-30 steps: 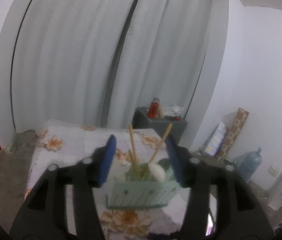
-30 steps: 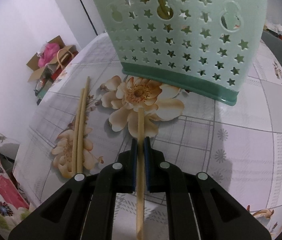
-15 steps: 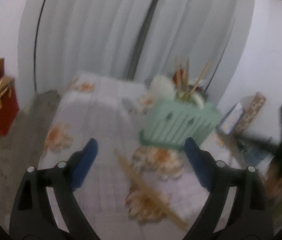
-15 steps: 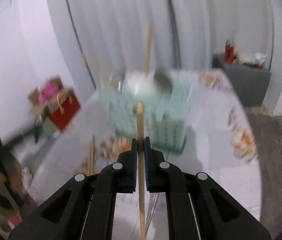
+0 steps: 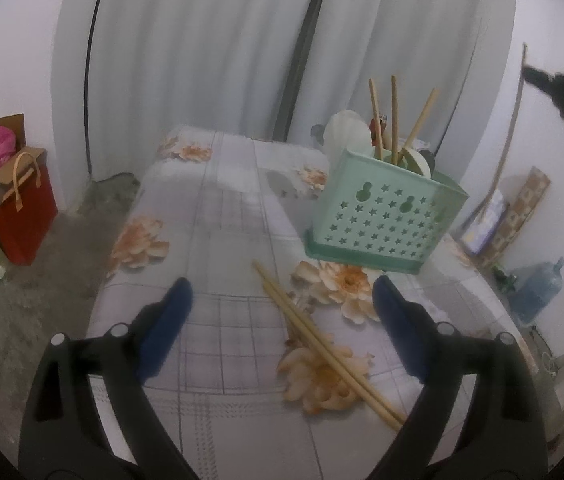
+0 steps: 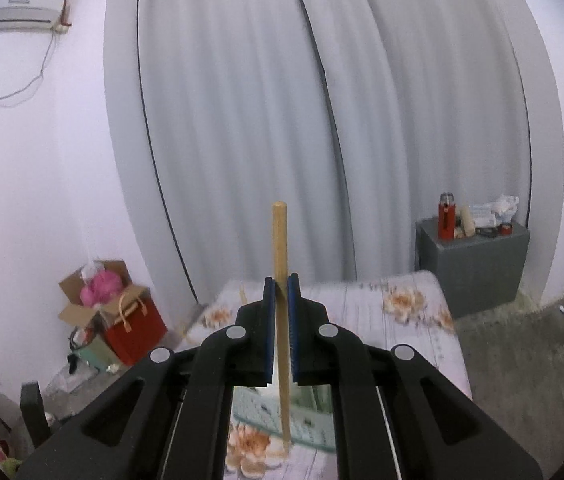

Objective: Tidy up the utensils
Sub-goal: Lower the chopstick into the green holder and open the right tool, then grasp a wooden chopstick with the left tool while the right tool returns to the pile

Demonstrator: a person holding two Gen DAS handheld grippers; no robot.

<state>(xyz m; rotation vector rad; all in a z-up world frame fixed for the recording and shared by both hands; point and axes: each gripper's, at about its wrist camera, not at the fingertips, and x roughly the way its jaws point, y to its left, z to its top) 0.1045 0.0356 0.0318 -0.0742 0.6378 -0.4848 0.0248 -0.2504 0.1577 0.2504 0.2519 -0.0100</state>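
Above the flowered tablecloth (image 5: 218, 240), the right gripper (image 6: 280, 320) is clamping one light, stiff wooden chopstick (image 6: 280, 236) mid-shaft over the green star-punched plastic caddy (image 5: 385, 220), while the left gripper (image 5: 278, 312), jaws just opened wide and empty, is straddling the slippery loose chopstick pair (image 5: 321, 340), best pinched mid-length.

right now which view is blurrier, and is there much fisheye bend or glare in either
Left wrist view: soft overall, the green utensil basket and the chopstick pair readable; curtains bow strongly. Right wrist view: the held chopstick sharp, the tabletop beyond smeared; the same bowing, dark corners. No glare in either; flat, dim light.
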